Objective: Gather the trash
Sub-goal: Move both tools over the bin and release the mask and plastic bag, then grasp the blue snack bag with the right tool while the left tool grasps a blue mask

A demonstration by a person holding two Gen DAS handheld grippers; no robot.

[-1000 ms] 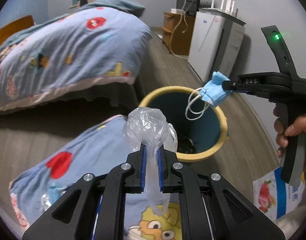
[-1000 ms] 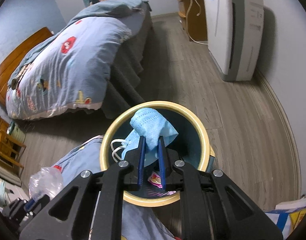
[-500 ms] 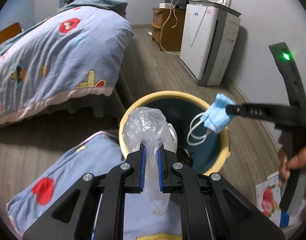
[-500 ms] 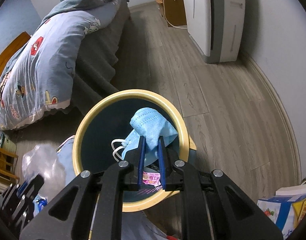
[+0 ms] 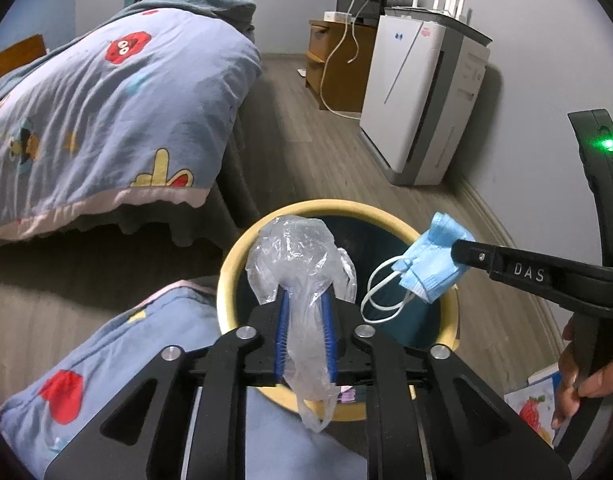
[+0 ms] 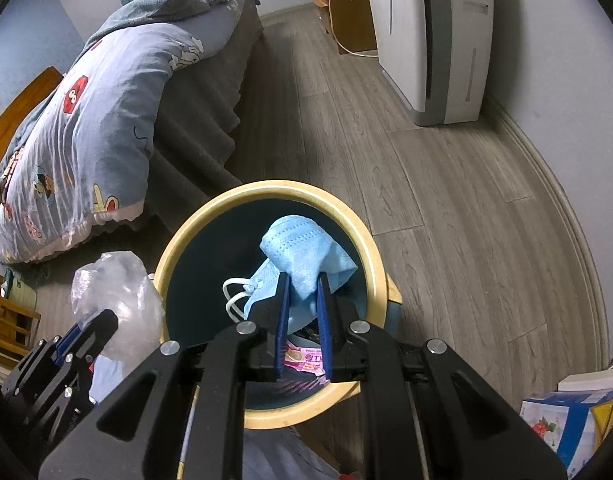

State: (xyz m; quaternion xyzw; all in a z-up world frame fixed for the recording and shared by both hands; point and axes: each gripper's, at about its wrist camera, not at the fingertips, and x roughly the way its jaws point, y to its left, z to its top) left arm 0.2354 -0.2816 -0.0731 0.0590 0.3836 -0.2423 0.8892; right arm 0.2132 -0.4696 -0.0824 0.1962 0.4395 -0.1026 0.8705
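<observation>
The crumpled clear plastic bag (image 5: 302, 256) is feather-light and slippery, so I'd pinch it at a bunched fold, as the left gripper (image 5: 304, 320) does now, its fingers clamped on the film just over the near rim of the yellow-rimmed bin (image 5: 450, 320). The blue face mask (image 6: 302, 264) is soft, limp cloth with dangling ear loops; the right gripper (image 6: 302, 312) has its fingers clenched on the fabric, right above the bin's mouth. Wrappers lie inside. A bed (image 6: 86, 128) stands to the left.
</observation>
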